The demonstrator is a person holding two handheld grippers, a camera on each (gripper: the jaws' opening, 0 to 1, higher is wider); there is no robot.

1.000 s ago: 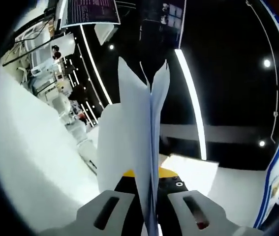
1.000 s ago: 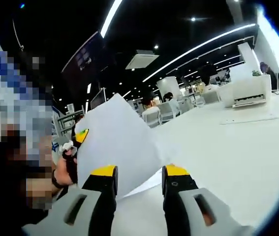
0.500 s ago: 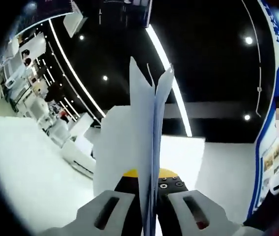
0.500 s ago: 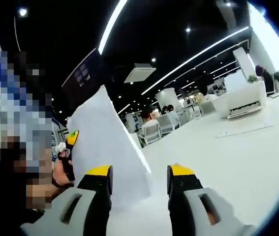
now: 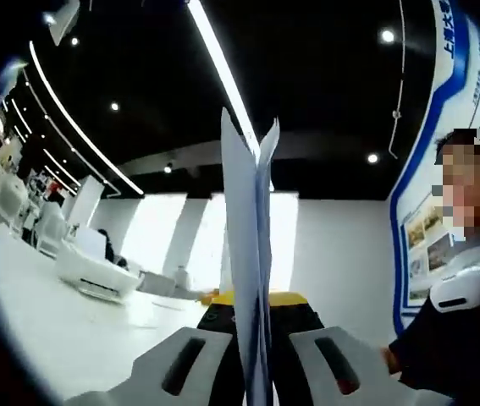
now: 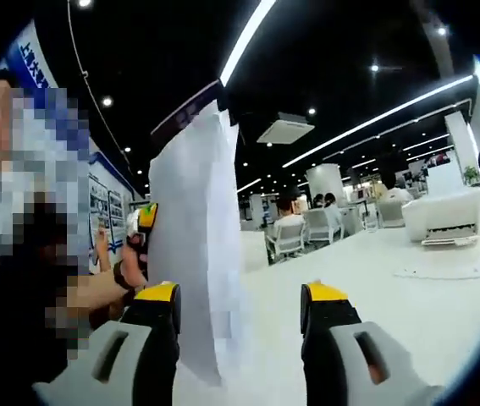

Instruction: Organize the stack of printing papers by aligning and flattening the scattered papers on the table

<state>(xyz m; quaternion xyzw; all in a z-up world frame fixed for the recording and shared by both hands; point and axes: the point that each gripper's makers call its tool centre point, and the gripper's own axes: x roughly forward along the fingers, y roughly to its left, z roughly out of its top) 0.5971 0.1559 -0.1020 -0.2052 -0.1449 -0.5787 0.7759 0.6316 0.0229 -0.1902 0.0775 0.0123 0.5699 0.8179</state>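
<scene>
Paper fills the middle of the left gripper view: a stack of printing papers [image 5: 252, 262] stands upright and edge-on, pinched between the jaws of the left tongs [image 5: 255, 326], which are closed tight on its lower end. The sheets fan slightly apart at their top edge against a dark ceiling crossed by bright light strips. Below and to the left lies the white counter [image 5: 62, 330], with a white printer-like box [image 5: 96, 275] resting on it well away from the stack. A person's dark sleeve shows at the lower right.

Across in the right gripper view, the right tongs [image 6: 241, 338] stand wide, gripping nothing. The same papers [image 6: 195, 245] rise tall just above the left jaw, held up off the counter [image 6: 409, 313]. Behind the sheets, a hand [image 6: 129, 266] grips the other tongs, whose yellow tip [image 6: 146, 216] touches the far side of the stack. White chairs [image 6: 295, 237] and a white sofa [image 6: 455, 216] stand far back.
</scene>
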